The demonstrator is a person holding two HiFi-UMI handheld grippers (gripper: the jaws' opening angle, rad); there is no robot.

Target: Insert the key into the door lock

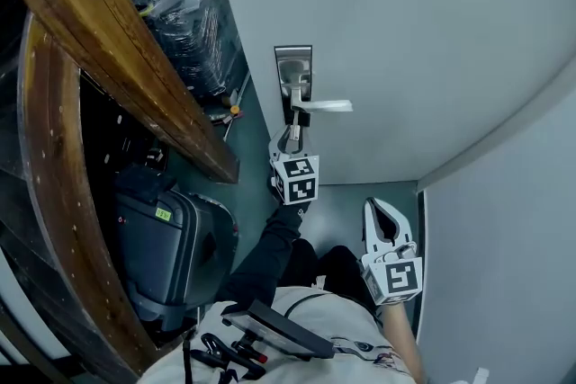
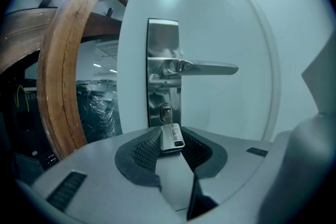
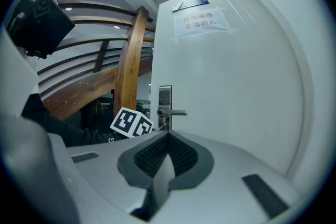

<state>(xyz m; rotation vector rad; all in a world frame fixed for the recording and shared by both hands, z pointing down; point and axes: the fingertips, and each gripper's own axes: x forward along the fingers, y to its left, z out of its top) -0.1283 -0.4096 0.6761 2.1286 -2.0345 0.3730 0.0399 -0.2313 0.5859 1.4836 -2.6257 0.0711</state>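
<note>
A steel lock plate (image 1: 293, 72) with a lever handle (image 1: 319, 106) is set in the white door. My left gripper (image 1: 288, 138) is right below the handle, against the plate. In the left gripper view it (image 2: 171, 147) is shut on a silver key (image 2: 171, 137). The key's blade points up into the keyhole (image 2: 165, 110), and its tip reaches the slot; how deep it sits I cannot tell. My right gripper (image 1: 376, 207) hangs lower and to the right, away from the door, shut and with nothing in it (image 3: 167, 136). From there the lock plate (image 3: 165, 94) shows far off.
A curved wooden beam (image 1: 117, 49) runs along the left, close to the door's edge. Below it stands a dark suitcase (image 1: 166, 247), and plastic-wrapped goods (image 1: 184, 4) lie further back. A grey wall (image 1: 504, 220) closes the right side. A paper notice (image 3: 198, 21) is taped high on the door.
</note>
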